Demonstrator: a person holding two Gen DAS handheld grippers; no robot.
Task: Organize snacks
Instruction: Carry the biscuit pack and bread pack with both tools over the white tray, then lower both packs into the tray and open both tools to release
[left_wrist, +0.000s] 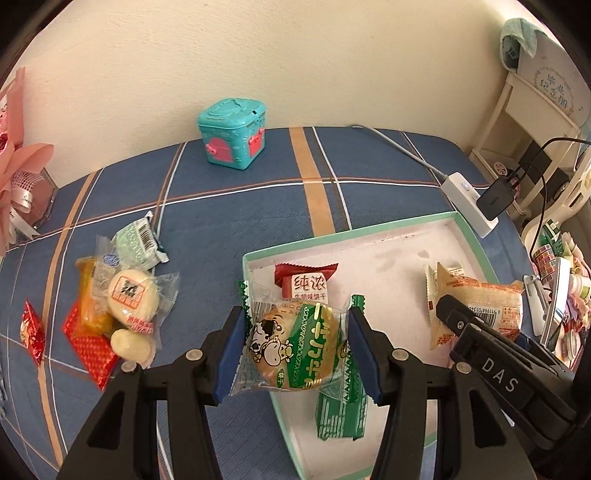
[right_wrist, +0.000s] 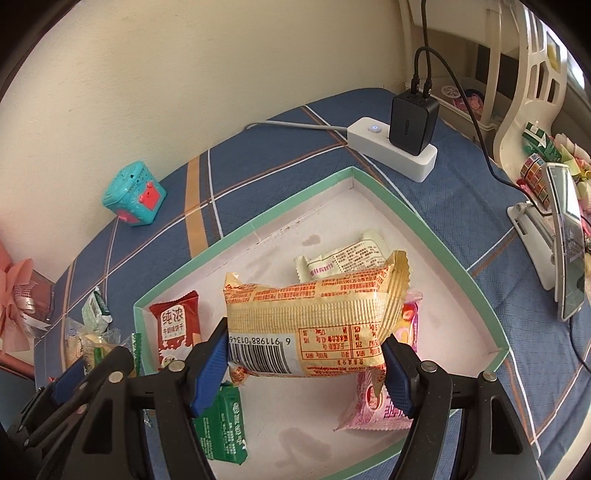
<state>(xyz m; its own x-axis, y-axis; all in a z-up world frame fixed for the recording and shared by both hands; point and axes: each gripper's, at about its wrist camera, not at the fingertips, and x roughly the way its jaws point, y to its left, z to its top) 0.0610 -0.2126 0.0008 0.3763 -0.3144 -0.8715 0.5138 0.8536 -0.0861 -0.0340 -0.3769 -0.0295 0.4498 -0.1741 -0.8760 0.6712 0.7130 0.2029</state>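
My left gripper (left_wrist: 295, 354) is shut on a round biscuit packet (left_wrist: 295, 347) with a cow print and a green band. It hangs over the near left corner of the green-rimmed white tray (left_wrist: 354, 230). My right gripper (right_wrist: 306, 354) is shut on a long orange-and-cream packet (right_wrist: 306, 314), held above the tray's (right_wrist: 388, 195) middle. A red packet (right_wrist: 177, 328), a green packet (right_wrist: 221, 424), a pink packet (right_wrist: 388, 406) and a cream packet (right_wrist: 347, 258) lie in the tray. Several loose snacks (left_wrist: 122, 306) sit piled on the blue cloth left of it.
A teal toy box (left_wrist: 232, 133) stands by the back wall. Behind the tray lies a white power strip (right_wrist: 391, 147) with a black charger and cables. At the right edge a phone on a stand (right_wrist: 569, 251) leans beside clutter. At the far left is a pink gift bow (left_wrist: 22, 177).
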